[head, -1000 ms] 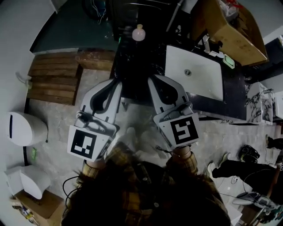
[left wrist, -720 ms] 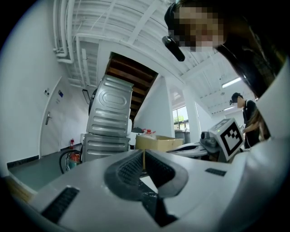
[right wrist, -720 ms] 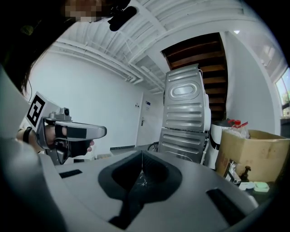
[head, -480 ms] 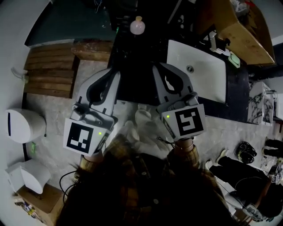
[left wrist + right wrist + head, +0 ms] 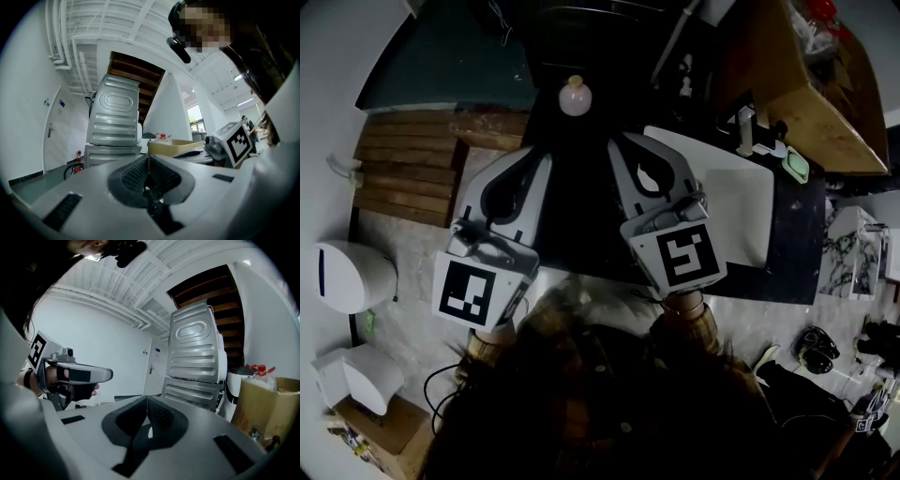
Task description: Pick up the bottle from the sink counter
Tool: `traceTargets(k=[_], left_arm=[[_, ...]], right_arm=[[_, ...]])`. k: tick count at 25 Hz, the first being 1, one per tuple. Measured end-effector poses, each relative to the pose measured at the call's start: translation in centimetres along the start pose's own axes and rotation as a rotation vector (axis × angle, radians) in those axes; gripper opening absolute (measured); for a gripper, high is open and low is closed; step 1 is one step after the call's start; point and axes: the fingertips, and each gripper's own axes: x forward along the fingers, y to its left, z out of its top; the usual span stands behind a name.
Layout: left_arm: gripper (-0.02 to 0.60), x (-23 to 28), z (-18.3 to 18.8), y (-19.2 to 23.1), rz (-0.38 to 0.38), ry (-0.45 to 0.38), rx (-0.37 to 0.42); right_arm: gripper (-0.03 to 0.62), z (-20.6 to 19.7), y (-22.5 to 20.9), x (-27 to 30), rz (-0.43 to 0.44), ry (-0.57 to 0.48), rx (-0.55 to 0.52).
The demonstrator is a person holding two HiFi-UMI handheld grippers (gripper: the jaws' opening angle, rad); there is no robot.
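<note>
Pale pink bottle [image 5: 574,96] stands upright at the far edge of the dark counter [image 5: 581,211], left of the white sink [image 5: 741,211]. The left tool [image 5: 528,169] and right tool [image 5: 630,150] hover nearer, apart from it, each with jaws pressed together and nothing between them.
</note>
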Motion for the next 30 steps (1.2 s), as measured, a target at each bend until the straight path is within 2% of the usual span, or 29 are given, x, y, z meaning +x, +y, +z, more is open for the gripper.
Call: traceTargets(k=[6, 14, 23, 30], left_arm=[[0.028, 3.6, 0.0, -0.4, 0.029, 0.015, 0.013], [0.028, 5.7, -1.0, 0.1, 0.053, 0.057, -0.003], [0.028, 8.8, -2.1, 1.7, 0.001, 0.078, -0.019], [0.028, 11.0, -4.3, 3.0, -0.047, 0.088, -0.046]], right_arm=[[0.017, -0.1, -3.7, 0.4, 0.026, -0.028, 0.021], [0.017, -1.0, -4.7, 1.7, 0.077, -0.021, 0.053], [0.017, -2.3, -6.1, 3.7, 0.048, 0.020, 0.083], [0.017, -4.2, -6.9, 5.5, 0.003, 0.076, 0.102]])
